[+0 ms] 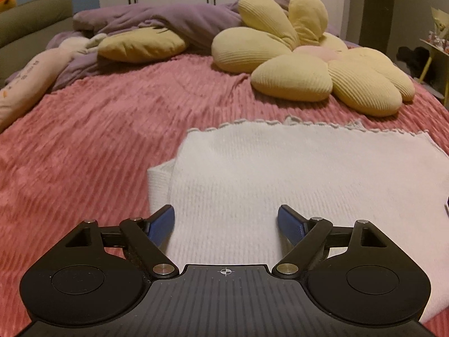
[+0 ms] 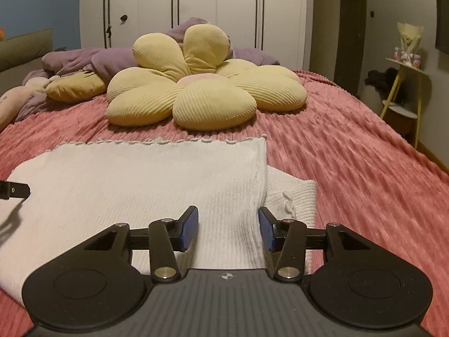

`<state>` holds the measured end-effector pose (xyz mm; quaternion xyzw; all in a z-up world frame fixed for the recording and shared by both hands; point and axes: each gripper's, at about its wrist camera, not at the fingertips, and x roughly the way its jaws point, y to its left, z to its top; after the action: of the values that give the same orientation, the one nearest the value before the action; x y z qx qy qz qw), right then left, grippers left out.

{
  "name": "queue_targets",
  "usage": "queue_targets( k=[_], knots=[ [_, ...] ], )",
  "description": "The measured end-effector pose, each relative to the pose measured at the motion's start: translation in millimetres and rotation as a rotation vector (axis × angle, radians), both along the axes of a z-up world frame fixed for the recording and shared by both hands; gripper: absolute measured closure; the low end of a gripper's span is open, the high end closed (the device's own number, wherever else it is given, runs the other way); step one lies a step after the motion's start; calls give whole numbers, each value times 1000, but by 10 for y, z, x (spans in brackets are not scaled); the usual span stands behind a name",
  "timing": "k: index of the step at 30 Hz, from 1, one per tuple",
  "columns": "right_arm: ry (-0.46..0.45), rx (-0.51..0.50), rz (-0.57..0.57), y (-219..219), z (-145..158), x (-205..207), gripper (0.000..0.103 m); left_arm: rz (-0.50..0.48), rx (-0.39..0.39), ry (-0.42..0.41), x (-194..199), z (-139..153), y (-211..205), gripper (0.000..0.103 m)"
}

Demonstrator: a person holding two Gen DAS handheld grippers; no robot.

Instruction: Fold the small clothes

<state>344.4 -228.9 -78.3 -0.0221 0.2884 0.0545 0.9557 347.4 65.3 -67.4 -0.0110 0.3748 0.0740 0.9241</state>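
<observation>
Jaws of both grippers apart over white knit garment (image 1: 280, 174).

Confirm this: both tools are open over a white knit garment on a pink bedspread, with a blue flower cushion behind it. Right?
Not quite. The flower cushion is yellow with a pink centre, as the right wrist view shows. The rest holds: left tool and right tool are open over the white knit garment on the pink bedspread.

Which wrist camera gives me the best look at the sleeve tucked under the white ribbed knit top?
The right wrist view: the folded sleeve sticks out past the white ribbed knit top, cuff and ribbing visible beside the open right gripper. The left wrist view shows only a narrow strip of the opposite sleeve.
</observation>
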Motion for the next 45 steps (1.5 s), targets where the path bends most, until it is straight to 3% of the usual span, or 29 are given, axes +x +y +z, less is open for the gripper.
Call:
queue_targets(
  k=[6, 9, 14, 18, 24, 27, 29, 30, 32, 33, 34, 35, 36, 39, 41, 45],
  knots=[
    [24, -63, 2, -18, -111, 45, 65, -15, 17, 15, -12, -51, -13, 17],
    [17, -58, 12, -85, -171, 72, 66, 15, 15, 31, 6, -80, 69, 8],
    [50, 39, -7, -254, -148, 131, 66, 173, -204, 48, -196, -39, 535, 8],
    [80, 190, -35, -453, 7, -123, 66, 80, -293, 3, -627, 30, 665, 8],
    [155, 379, -20, -747, -78, -728, 65, 6, -361, 35, -1009, -183, 662, 8],
    [153, 329, 17, -706, -106, -831, 66, 29, -399, 22, -1032, -157, 662, 9],
    [157, 321, 23, -690, -86, -807, 69, 49, -425, 17, -1028, -135, 679, 18],
    [159, 324, 21, -691, -77, -785, 81, 57, -423, 23, -1018, -132, 684, 23],
    [171, 312, 15, -664, -68, -727, 94, 73, -392, 47, -982, -138, 662, 36],
    [173, 306, 14, -654, -62, -714, 96, 75, -374, 53, -968, -141, 653, 39],
    [176, 293, 16, -639, -55, -699, 96, 78, -361, 53, -966, -135, 655, 52],
    [178, 270, 15, -624, -47, -689, 97, 82, -347, 50, -964, -117, 659, 73],
    [175, 245, 10, -609, -38, -691, 97, 84, -346, 44, -964, -91, 676, 80],
    [145, 206, -23, -628, 4, -752, 97, 101, -385, 1, -1017, 6, 750, 85],
    [117, 216, -67, -706, 19, -802, 98, 106, -341, -14, -1034, 30, 738, 85],
    [153, 187, -101, -734, -162, -775, 97, 99, -292, 58, -935, -152, 697, 80]
  ],
)
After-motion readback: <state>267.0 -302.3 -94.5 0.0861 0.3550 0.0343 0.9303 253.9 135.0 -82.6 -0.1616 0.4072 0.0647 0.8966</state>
